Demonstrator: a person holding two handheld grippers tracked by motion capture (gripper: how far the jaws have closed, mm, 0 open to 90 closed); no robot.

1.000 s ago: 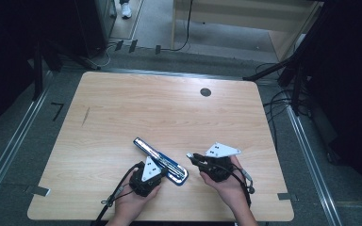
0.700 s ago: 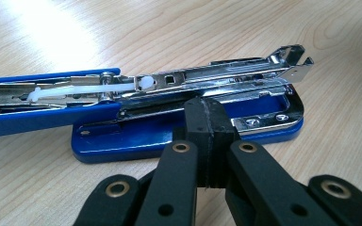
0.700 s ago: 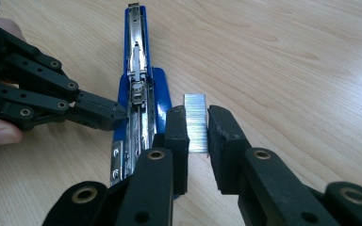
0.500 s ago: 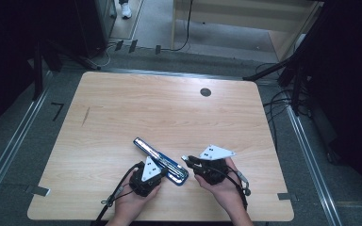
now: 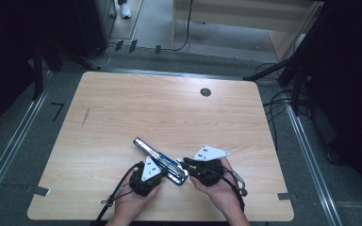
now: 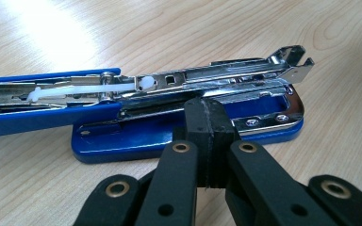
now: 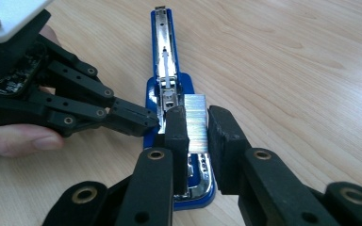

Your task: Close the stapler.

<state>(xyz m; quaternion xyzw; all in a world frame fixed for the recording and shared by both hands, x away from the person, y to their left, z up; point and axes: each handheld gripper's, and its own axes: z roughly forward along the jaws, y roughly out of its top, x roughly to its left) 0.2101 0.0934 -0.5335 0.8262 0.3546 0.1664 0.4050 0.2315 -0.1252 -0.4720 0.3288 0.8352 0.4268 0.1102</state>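
A blue stapler lies folded open on the wooden table, its chrome magazine facing up. My left gripper is shut with nothing between its pads; in the left gripper view its tips press against the side of the stapler's base. My right gripper is shut on a short strip of staples and holds it just above the near end of the magazine. The right gripper view also shows the left gripper coming in from the left to touch the stapler.
A dark round grommet hole sits at the table's far side. Both hands work near the front edge. Cables and stand legs lie on the floor to the right, and metal rails run along the left.
My right gripper has moved left with the staple strip, from beside the stapler to over its near end. The left gripper and the stapler have stayed where they were.
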